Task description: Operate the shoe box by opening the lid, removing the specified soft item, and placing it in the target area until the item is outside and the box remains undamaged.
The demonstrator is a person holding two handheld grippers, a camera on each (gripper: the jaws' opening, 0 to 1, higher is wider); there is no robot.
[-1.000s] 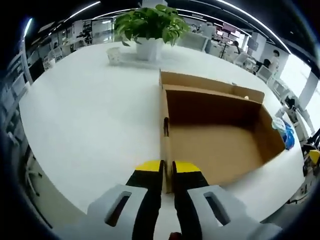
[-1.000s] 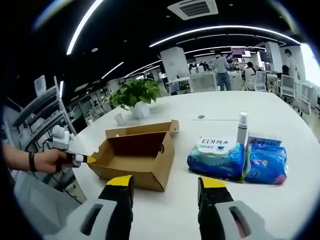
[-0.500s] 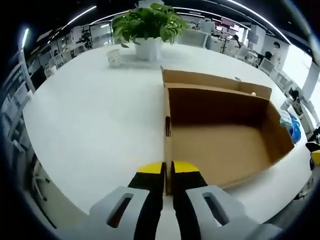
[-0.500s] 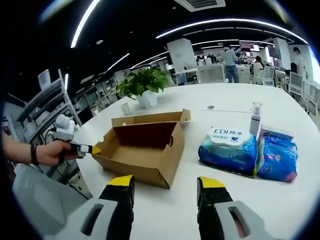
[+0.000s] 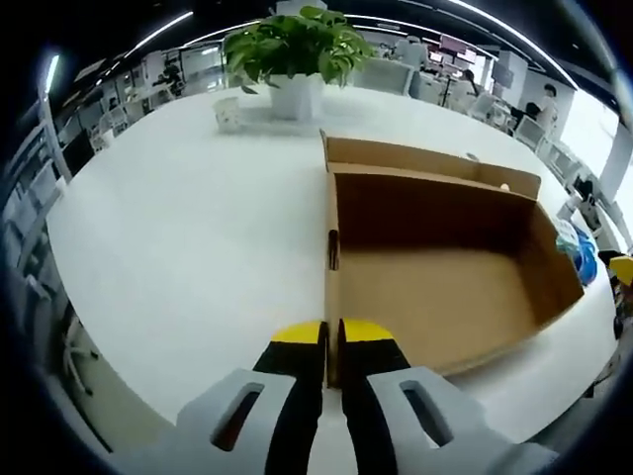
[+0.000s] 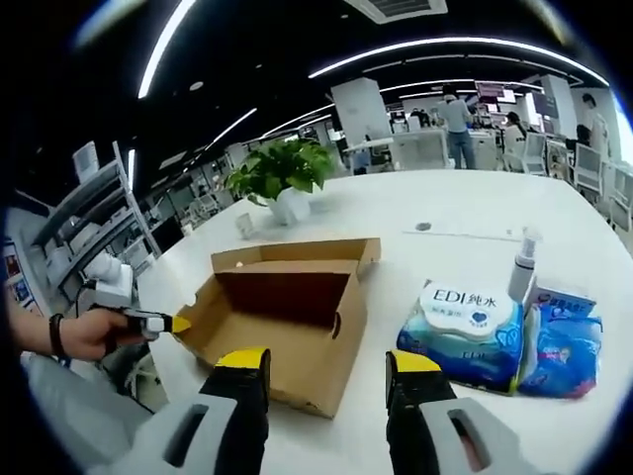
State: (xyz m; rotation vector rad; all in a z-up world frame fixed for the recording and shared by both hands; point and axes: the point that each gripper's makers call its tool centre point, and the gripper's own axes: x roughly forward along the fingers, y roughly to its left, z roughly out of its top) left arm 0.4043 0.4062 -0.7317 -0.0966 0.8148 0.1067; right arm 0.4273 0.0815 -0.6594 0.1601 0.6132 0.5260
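Your left gripper (image 5: pixel 330 334) has its yellow-tipped jaws pinched narrow on the near end wall of the shoe box (image 5: pixel 435 287), one jaw inside and one outside the cardboard edge; in the right gripper view you see that same gripper (image 6: pixel 176 323) at the box's (image 6: pixel 287 317) left corner, held in your hand (image 6: pixel 87 332); the box stands open on the white table (image 5: pixel 178 237), its lid flap (image 5: pixel 425 160) folded back on the far side, and its brown floor looks bare, though the corner under the near wall is hidden from both cameras; your right gripper (image 6: pixel 326 361) hovers with jaws spread wide, holding nothing, just in front of the box's long side; to the right of the box lie a blue wipes pack (image 6: pixel 465 332) labelled EDI and a second blue pack (image 6: pixel 564 348), cut off at the edge, with a small spray bottle (image 6: pixel 522 267) behind them; which of these is the soft item I cannot say for certain, probably the wipes; a potted plant (image 5: pixel 293 49) sits beyond the box.
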